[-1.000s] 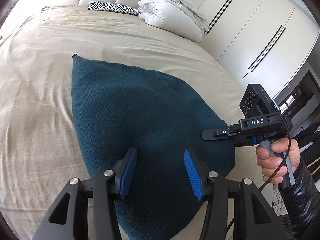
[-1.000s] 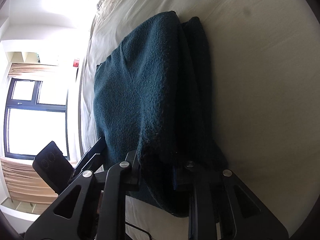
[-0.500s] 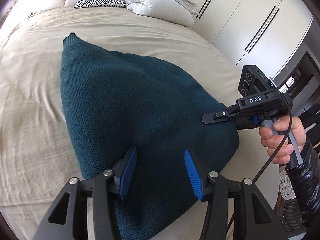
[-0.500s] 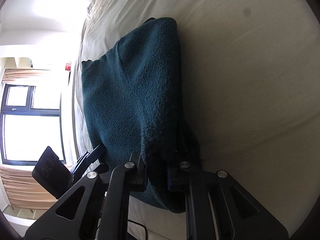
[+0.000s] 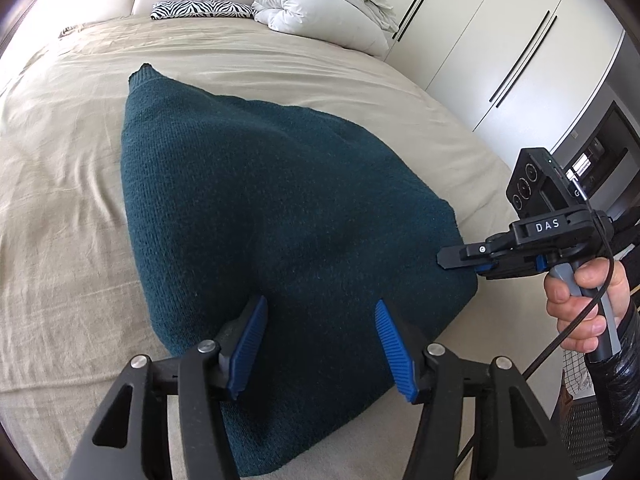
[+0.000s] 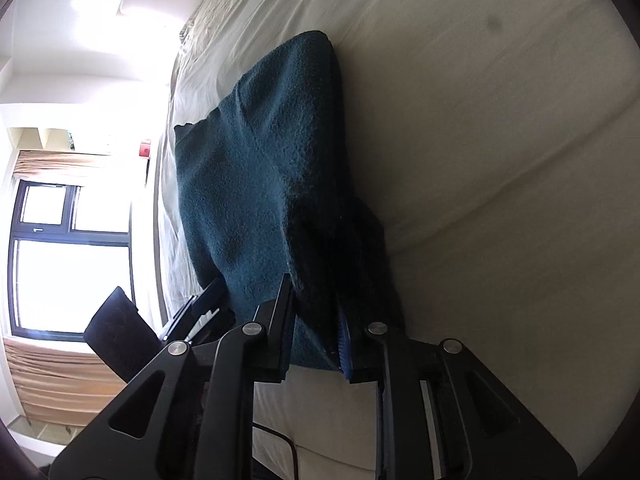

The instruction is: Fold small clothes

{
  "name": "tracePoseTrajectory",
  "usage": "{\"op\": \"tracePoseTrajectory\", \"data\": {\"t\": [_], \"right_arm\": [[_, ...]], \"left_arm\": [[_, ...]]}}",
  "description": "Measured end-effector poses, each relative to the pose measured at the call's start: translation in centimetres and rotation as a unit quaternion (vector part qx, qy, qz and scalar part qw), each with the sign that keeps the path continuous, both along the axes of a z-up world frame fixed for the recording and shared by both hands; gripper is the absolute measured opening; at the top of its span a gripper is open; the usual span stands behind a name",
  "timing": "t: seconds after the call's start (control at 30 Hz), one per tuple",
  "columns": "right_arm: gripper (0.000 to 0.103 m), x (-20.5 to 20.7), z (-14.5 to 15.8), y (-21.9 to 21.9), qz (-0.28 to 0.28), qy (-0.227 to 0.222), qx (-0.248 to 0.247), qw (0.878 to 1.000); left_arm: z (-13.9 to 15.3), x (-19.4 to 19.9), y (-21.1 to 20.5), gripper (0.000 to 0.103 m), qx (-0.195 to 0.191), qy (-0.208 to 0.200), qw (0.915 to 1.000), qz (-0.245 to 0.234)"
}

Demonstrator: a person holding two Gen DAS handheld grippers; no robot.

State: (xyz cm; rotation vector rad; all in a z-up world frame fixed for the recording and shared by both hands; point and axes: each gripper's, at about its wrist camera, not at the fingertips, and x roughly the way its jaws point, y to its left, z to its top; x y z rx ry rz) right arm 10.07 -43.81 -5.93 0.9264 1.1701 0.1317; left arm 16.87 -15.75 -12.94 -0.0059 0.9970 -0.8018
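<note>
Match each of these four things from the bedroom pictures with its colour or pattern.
Things:
1. sweater
2. pillow
3. duvet
4. left gripper pads

Colours:
A. white
B. bright blue
C. dark teal
D. zebra stripes

Pairs: 1-C, 2-D, 3-A, 4-B

a dark teal knit sweater lies on a beige bed sheet. at the far end sit a black-and-white zebra-striped pillow and a white duvet. white wardrobe doors at right carry thin black handles. the left gripper and right gripper are black with blue ribbed pads.
</note>
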Motion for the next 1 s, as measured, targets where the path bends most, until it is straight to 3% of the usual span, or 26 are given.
{"op": "tracePoseTrajectory", "data": {"t": [0.13, 0.37, 0.5, 0.57, 0.67, 0.8, 0.83, 0.9, 0.97, 1.0], "right_arm": [[0.005, 0.2, -0.9, -0.6, -0.019, 0.006, -0.003, 1.0], [0.005, 0.4, -2.3, -1.5, -0.008, -0.009, -0.014, 1.0], [0.01, -1.6, 2.4, -1.0, -0.017, -0.016, -0.085, 0.996], [0.011, -1.8, 4.7, 0.1, -0.009, -0.054, -0.069, 0.996], [0.011, -0.7, 5.5, 3.2, 0.027, -0.083, -0.026, 0.996], [0.01, 0.4, 0.0, 4.1, 0.038, -0.023, -0.011, 0.999], [0.002, 0.3, -1.0, 3.6, 0.032, -0.026, -0.005, 0.999], [0.0, -0.6, -1.2, 2.5, 0.015, -0.04, 0.032, 0.999], [0.0, -1.2, 0.6, 2.0, 0.013, -0.055, -0.001, 0.998], [0.006, -1.4, 1.8, 1.7, 0.01, -0.064, -0.013, 0.998]], "left_arm": [[0.0, 0.0, -0.7, 0.06, 0.015, -0.006, 0.9998, -0.006], [0.3, 0.2, -0.4, 0.061, 0.009, 0.002, 0.9999, -0.007], [2.8, 0.4, 0.8, 0.061, -0.003, -0.026, 0.9996, 0.005], [3.7, 1.2, 1.0, 0.061, -0.007, -0.037, 0.9992, 0.011], [2.9, 3.0, 0.7, 0.061, 0.005, -0.024, 0.9995, 0.017], [1.0, 3.7, 0.1, 0.06, 0.009, -0.016, 0.9998, 0.009], [1.2, 3.6, 0.1, 0.06, 0.009, -0.015, 0.9998, 0.01], [1.9, 3.6, 0.3, 0.059, 0.009, -0.013, 0.9998, 0.012], [3.0, 4.1, 0.3, 0.058, 0.004, -0.024, 0.9996, 0.017], [3.6, 4.5, 0.3, 0.058, 0.002, -0.035, 0.9991, 0.021]]}}
